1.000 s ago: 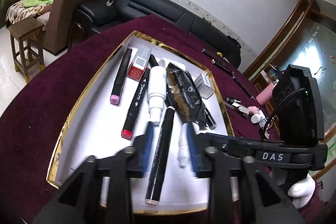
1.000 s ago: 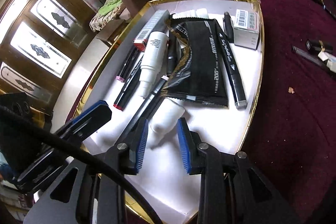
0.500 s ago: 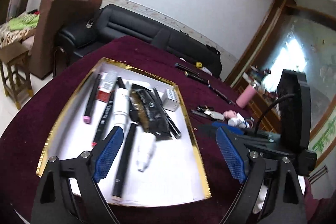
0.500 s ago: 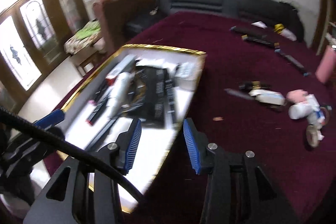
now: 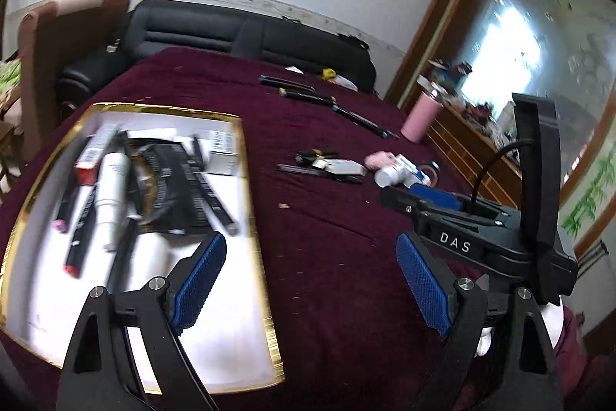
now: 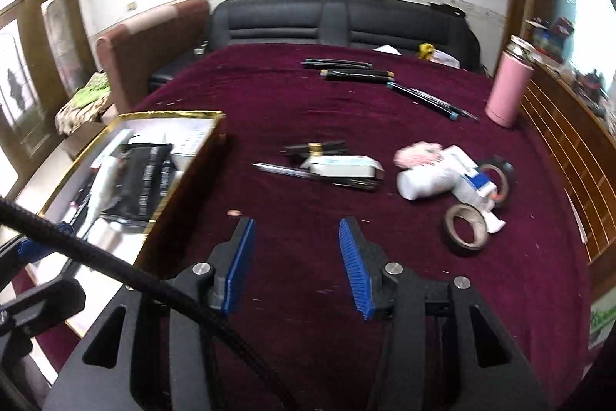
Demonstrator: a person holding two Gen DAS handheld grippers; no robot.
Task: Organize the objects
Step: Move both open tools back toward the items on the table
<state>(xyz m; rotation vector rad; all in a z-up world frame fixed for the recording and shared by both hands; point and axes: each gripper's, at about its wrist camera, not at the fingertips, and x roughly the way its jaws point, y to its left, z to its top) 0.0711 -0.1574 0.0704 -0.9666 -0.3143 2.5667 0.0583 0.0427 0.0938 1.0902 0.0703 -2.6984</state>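
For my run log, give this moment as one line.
left gripper: empty, open | right gripper: empty, jaws opening | tray: filled | loose items on cloth

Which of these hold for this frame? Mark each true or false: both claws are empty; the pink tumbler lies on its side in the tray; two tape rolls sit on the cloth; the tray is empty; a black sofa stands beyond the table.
1. Both claws are empty. True: the left claw stands wide open and the right claw is opening, nothing between its pads.
2. The pink tumbler lies in the tray. False: it stands upright on the cloth.
3. Two tape rolls on the cloth. True.
4. The tray is empty. False: markers and packets fill it.
5. Black sofa beyond the table. True.
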